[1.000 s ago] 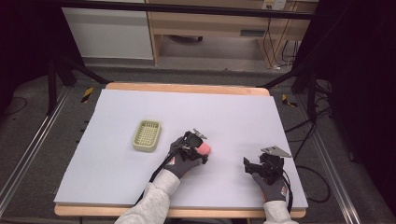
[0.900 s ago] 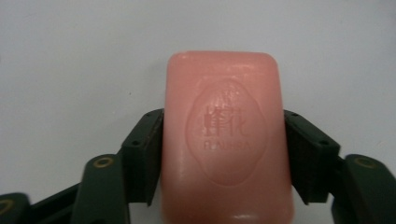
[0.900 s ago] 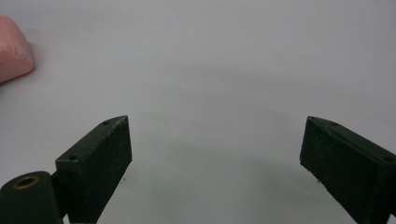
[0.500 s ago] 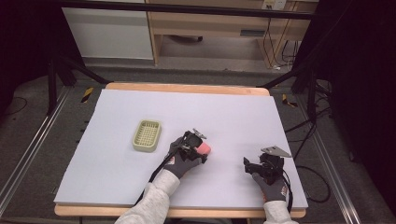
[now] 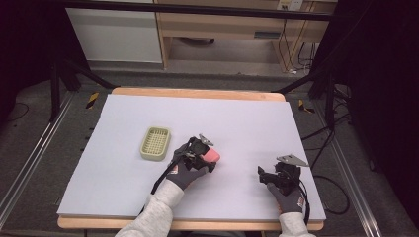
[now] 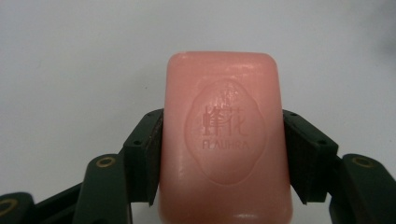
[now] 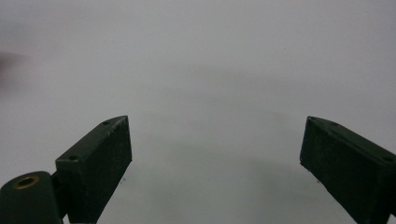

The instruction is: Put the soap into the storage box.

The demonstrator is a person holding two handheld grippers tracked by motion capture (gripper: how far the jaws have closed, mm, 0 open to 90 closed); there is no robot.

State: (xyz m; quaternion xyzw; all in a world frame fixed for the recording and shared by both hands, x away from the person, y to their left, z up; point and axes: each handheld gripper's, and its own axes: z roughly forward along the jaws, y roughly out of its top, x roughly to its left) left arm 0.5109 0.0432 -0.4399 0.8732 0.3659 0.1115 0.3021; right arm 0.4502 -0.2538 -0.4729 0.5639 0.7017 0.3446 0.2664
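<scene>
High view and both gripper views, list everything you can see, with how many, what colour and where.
soap: one, pink, stamped oval with lettering, clamped between the left gripper's jaws near the middle of the table
soap dish: one, pale green, slotted, on the sheet left of the soap
sheet: one, light grey, covering the table
table: one, wooden edge around the sheet
left gripper: one, black, shut on the soap
right gripper: one, black, jaws wide open with nothing between them, at the sheet's right front
hands: two, dark gloves, pale grey sleeves, at the bottom edge of the high view
</scene>
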